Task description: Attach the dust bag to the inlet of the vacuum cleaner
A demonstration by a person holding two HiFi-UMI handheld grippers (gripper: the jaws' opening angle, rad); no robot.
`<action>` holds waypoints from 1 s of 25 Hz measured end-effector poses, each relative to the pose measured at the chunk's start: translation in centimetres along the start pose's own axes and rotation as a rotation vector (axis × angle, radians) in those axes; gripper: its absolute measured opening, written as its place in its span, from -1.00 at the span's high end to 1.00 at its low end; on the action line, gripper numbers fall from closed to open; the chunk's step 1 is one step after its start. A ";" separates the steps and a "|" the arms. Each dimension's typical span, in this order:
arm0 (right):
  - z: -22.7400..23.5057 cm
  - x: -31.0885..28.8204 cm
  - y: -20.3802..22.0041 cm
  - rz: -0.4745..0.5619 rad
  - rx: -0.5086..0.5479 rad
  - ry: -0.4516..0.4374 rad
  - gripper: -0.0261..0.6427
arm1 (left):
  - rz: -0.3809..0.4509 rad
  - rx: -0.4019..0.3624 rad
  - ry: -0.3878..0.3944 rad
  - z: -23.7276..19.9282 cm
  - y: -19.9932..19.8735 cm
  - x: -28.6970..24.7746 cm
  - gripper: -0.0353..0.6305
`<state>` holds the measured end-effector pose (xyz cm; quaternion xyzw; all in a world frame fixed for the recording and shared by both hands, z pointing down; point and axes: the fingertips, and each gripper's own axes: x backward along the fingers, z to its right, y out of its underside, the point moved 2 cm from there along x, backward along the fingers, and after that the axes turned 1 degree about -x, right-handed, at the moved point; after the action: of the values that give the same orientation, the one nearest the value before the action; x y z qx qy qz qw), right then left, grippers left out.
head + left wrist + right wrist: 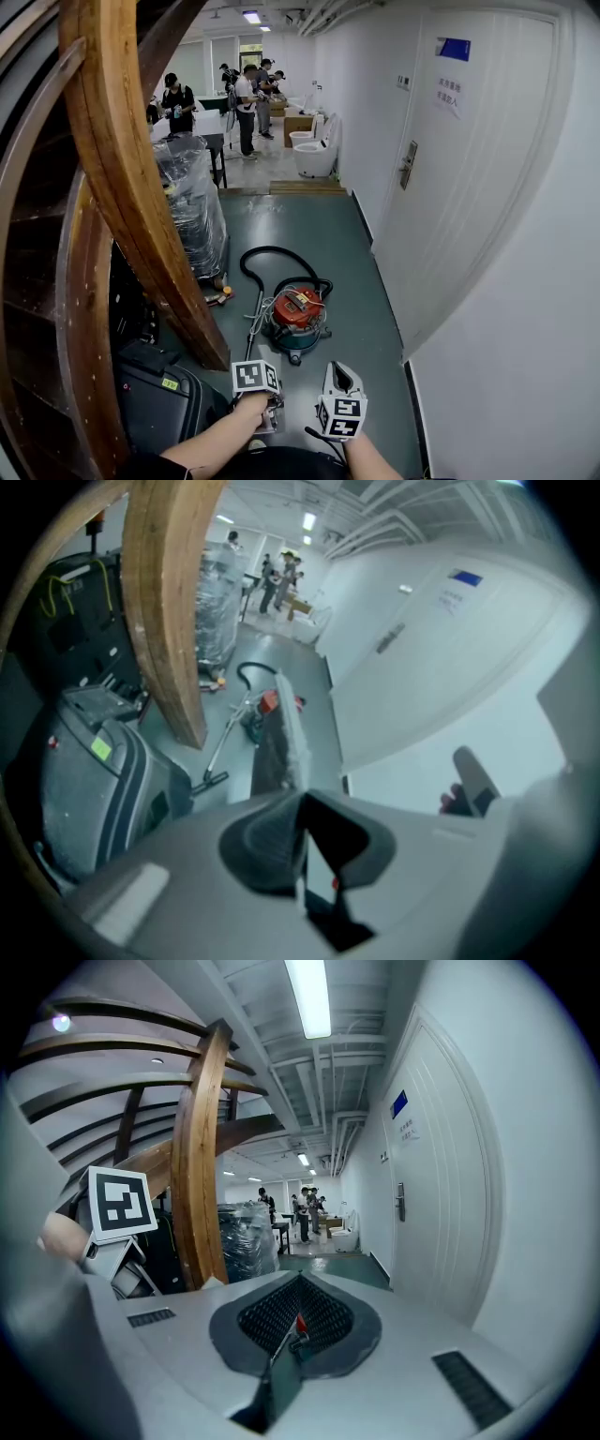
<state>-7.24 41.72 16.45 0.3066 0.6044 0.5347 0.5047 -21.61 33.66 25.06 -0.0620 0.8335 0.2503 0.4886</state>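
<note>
The vacuum cleaner (297,317), red on top with a teal base, stood on the green floor (370,309) in the middle of the corridor, a little beyond the two tools. Its black hose (272,255) made a loop on the far side of it, and a thin metal tube (252,330) lay on its left side.

The left tool (302,808) was held low and near, and pointed down toward the floor. Its jaws stood narrow and pressed on a flat dark piece (274,747) with a pale edge. This piece was seen edge-on and reached forward out of the jaws. Whether it was the dust bag I could not tell.

The right tool (298,1283) was just beside the left one, on its right, and looked almost level along the corridor. Its jaws were pressed fully together.

On the left rose a thick curved wooden beam (131,169). A stack wrapped in clear film (192,202) stood beyond it, and a black case (159,398) near its foot. A white door (469,159) was in the right wall. Some people (246,103) stood at the far end.
</note>
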 end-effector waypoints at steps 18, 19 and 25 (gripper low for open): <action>4.8 -0.1 1.6 -0.055 0.009 -0.046 0.93 | 0.016 0.063 -0.023 3.3 0.4 -2.8 0.83; 5.0 -0.3 1.7 -0.058 0.004 -0.046 0.93 | 0.012 0.064 -0.022 3.3 0.4 -3.1 0.83; 5.7 -2.9 2.1 -0.071 0.000 -0.054 0.93 | 0.005 0.077 -0.011 3.1 -1.5 -4.9 0.83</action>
<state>-1.40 41.45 19.73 0.2996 0.6010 0.5080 0.5395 -16.10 33.17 27.41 -0.0397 0.8399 0.2196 0.4947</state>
